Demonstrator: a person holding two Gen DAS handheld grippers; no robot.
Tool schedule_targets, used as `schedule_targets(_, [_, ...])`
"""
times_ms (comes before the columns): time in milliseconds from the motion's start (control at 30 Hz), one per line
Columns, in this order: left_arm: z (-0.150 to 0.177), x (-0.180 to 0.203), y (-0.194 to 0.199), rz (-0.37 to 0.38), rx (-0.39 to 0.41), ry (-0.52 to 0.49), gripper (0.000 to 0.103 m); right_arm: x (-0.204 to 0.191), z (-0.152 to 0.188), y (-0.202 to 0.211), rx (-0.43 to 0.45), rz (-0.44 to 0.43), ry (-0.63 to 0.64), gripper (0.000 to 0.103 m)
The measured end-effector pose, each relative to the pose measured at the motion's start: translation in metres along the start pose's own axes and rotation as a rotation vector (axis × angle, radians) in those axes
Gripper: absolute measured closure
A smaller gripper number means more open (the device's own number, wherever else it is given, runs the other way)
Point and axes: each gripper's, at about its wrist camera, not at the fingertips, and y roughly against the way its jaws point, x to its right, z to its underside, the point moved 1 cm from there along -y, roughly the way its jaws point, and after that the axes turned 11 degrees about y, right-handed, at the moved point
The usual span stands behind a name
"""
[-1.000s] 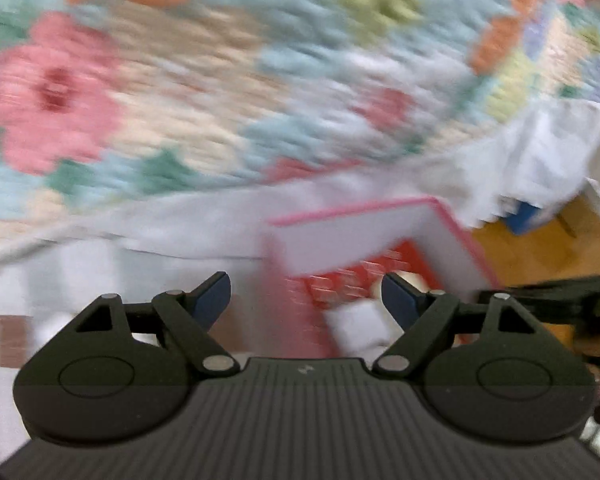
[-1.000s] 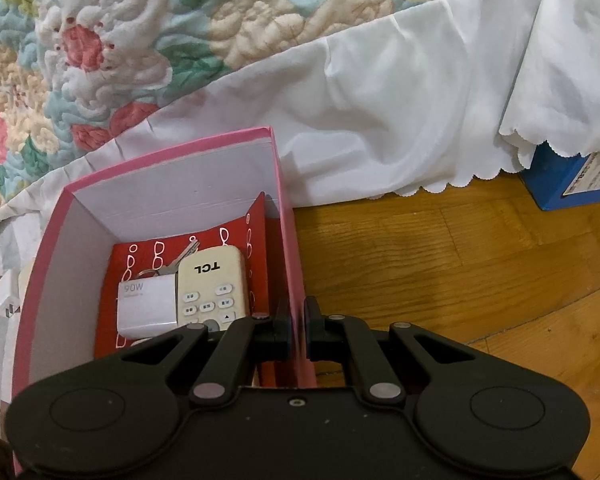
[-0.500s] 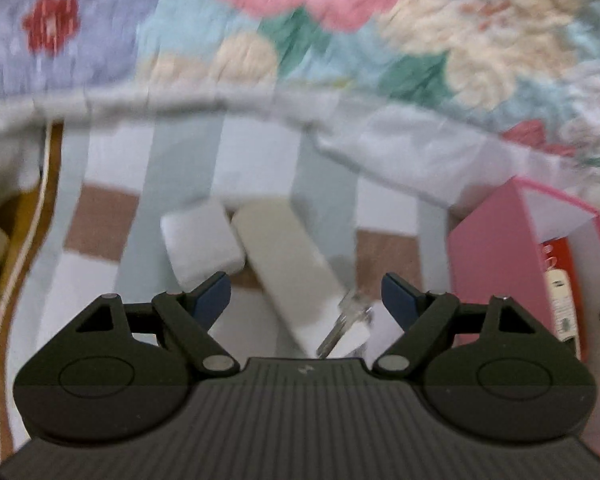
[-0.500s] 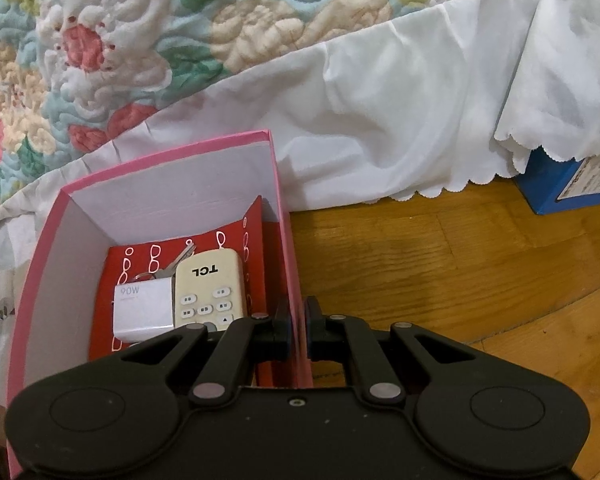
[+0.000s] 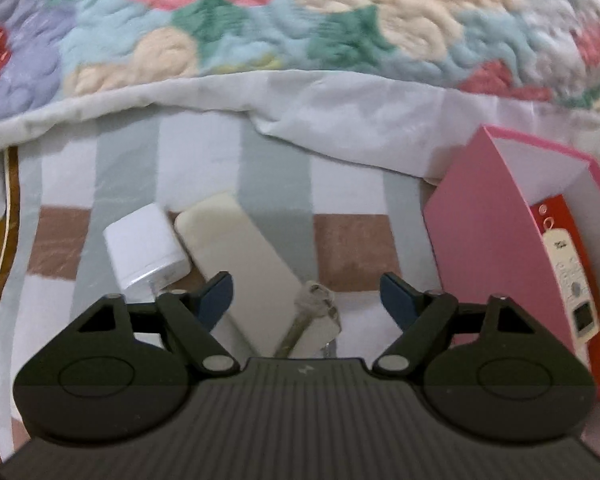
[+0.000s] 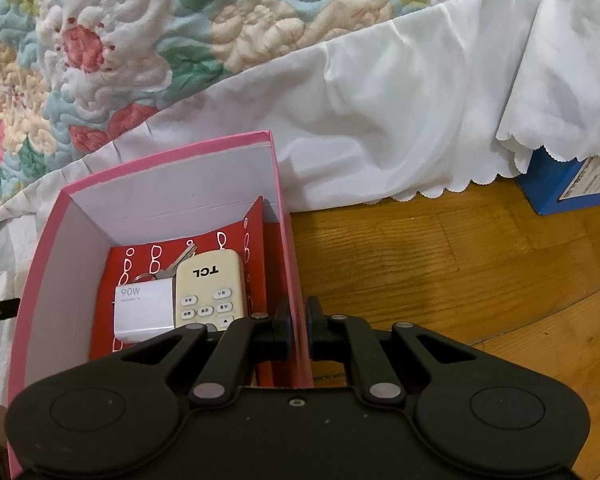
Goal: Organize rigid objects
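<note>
My left gripper (image 5: 306, 286) hovers over a striped rug (image 5: 276, 184), its jaws wide and closing. Below and between its blue pads lie a cream slab-shaped device (image 5: 240, 248) and a key (image 5: 300, 328) with a white fob; the pads touch neither. A white charger (image 5: 144, 246) lies just left of the slab. The pink box (image 5: 480, 220) stands at the right. My right gripper (image 6: 297, 324) is shut on the right wall of the pink box (image 6: 172, 156). Inside, on red lining, lie a white 90W charger (image 6: 144, 308), a cream TCL remote (image 6: 212, 284) and keys (image 6: 180, 260).
A flowered quilt (image 6: 180, 20) and its white bed skirt (image 6: 380, 120) hang behind the box and the rug. Wooden floor (image 6: 420, 248) stretches to the right of the box. A blue box (image 6: 560, 188) sits partly under the skirt at the far right.
The left wrist view swung from the quilt and pink box to the rug, then sank closer to the slab, charger and key. The right gripper and the box kept still.
</note>
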Motion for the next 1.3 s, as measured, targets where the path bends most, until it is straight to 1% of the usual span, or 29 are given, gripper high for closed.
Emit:
schedule_targets(33, [0.001, 0.005, -0.004, -0.015, 0.013, -0.014, 0.026, 0.000, 0.000, 0.000, 0.000, 0.000, 0.000, 0.092])
schedule_targets(67, [0.002, 0.009, -0.009, -0.021, 0.010, -0.028, 0.026, 0.000, 0.000, 0.000, 0.000, 0.000, 0.000, 0.092])
schedule_targets(100, [0.004, 0.012, -0.014, -0.029, -0.004, -0.035, 0.030, 0.000, 0.000, 0.000, 0.000, 0.000, -0.001, 0.092])
schedule_targets(133, [0.006, 0.014, -0.021, -0.046, -0.021, -0.043, 0.038, 0.000, 0.000, 0.000, 0.001, 0.000, -0.002, 0.092])
schedule_targets(167, [0.009, 0.015, -0.026, -0.061, -0.029, -0.058, 0.041, 0.000, 0.000, 0.000, 0.001, 0.000, -0.002, 0.092])
schedule_targets(200, [0.012, 0.018, -0.026, -0.091, 0.002, -0.091, 0.049, 0.000, 0.000, 0.000, 0.001, 0.001, -0.001, 0.092])
schedule_targets(233, [0.016, 0.021, -0.027, -0.130, 0.023, -0.132, 0.063, 0.000, 0.000, 0.000, 0.001, 0.000, -0.002, 0.092])
schedule_targets(267, [0.019, 0.023, -0.026, -0.160, 0.046, -0.172, 0.073, 0.000, 0.000, 0.000, 0.001, 0.000, -0.003, 0.092])
schedule_targets(300, [0.020, 0.023, -0.025, -0.163, 0.054, -0.186, 0.084, 0.000, 0.000, 0.000, 0.001, 0.000, -0.002, 0.092])
schedule_targets(367, [0.018, 0.016, -0.021, -0.146, 0.034, -0.150, 0.084, 0.000, 0.000, 0.000, 0.001, 0.000, -0.003, 0.092])
schedule_targets(433, [0.015, 0.008, -0.016, -0.105, 0.024, -0.097, 0.084, 0.001, 0.000, 0.000, 0.001, 0.000, -0.002, 0.092])
schedule_targets(500, [0.014, 0.003, -0.008, -0.075, 0.026, -0.071, 0.084, 0.001, 0.000, -0.001, 0.001, 0.000, -0.002, 0.092])
schedule_targets(633, [0.009, -0.007, 0.014, 0.042, 0.027, 0.011, 0.084, 0.001, 0.000, -0.001, 0.001, 0.000, -0.002, 0.092])
schedule_targets(667, [0.008, -0.007, 0.019, 0.058, 0.032, 0.018, 0.084, 0.001, 0.000, -0.001, 0.001, 0.001, -0.002, 0.092])
schedule_targets(900, [0.004, 0.002, 0.052, 0.106, 0.081, 0.017, 0.084, 0.000, 0.000, 0.000, 0.006, 0.005, 0.001, 0.092])
schedule_targets(1033, [0.001, 0.011, 0.071, 0.149, 0.108, 0.009, 0.085, 0.000, 0.000, 0.001, 0.008, 0.009, 0.006, 0.093])
schedule_targets(1167, [-0.005, 0.024, 0.101, 0.229, 0.151, -0.006, 0.086, 0.000, 0.000, 0.001, 0.008, 0.006, 0.002, 0.093])
schedule_targets(1200, [-0.007, 0.027, 0.110, 0.256, 0.160, -0.002, 0.102, 0.000, 0.000, 0.001, 0.009, 0.005, 0.003, 0.093])
schedule_targets(1300, [-0.014, 0.037, 0.131, 0.329, 0.169, 0.005, 0.102, -0.001, 0.000, 0.003, 0.017, 0.006, 0.008, 0.094])
